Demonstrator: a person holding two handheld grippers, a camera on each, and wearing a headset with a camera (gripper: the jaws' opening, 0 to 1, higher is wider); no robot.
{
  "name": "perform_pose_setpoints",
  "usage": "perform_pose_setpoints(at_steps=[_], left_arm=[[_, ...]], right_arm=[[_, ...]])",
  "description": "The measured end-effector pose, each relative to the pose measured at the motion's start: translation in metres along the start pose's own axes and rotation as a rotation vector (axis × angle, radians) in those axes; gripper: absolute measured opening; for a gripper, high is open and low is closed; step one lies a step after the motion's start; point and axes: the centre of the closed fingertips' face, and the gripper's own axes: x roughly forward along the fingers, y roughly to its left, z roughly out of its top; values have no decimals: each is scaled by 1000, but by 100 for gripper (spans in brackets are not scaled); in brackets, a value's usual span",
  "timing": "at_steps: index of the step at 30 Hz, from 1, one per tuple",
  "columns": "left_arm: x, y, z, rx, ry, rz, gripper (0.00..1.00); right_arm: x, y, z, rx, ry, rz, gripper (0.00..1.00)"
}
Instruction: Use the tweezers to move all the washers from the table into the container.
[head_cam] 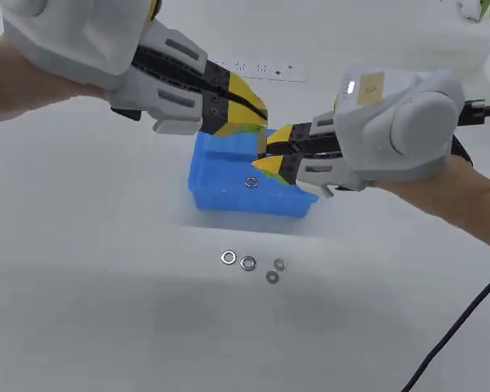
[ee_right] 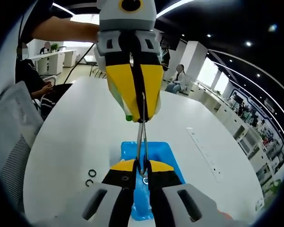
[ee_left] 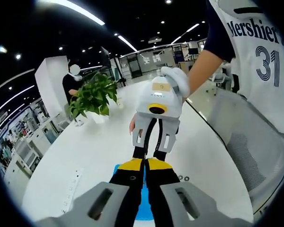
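The tweezers (ee_right: 142,142) are held at two places. The left tongs (ee_right: 142,117) are closed on their upper part, and the right tongs (ee_right: 142,165) are pinched shut around the two thin metal legs lower down, yellow tips almost meeting. Both tongs hover tip to tip over the blue container (head_cam: 229,198), the left reaching in from its far left side and the right from its right. A washer (head_cam: 251,182) lies inside the container, just below the right tongs' tips; whether the tweezers touch it cannot be told. Four more washers (head_cam: 247,263) sit in a loose cluster on the white bench (head_cam: 106,310), near the container's front wall but apart from it. A long white strip (head_cam: 257,69) lies on the bench beyond the container.
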Motion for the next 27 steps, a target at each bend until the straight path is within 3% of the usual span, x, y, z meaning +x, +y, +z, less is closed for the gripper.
perform_pose_setpoints(at_steps=[5,17,27], left_arm=[[7,5,-15,-63,8,-17,5],[28,24,-51,-143,18,-8,5],[36,27,-68,-178,39,-11,5]], right_arm=[[13,-1,-10,13,9,25,10],[35,-10,-41,73,47,40,11],[44,-8,-55,105,77,55,11]])
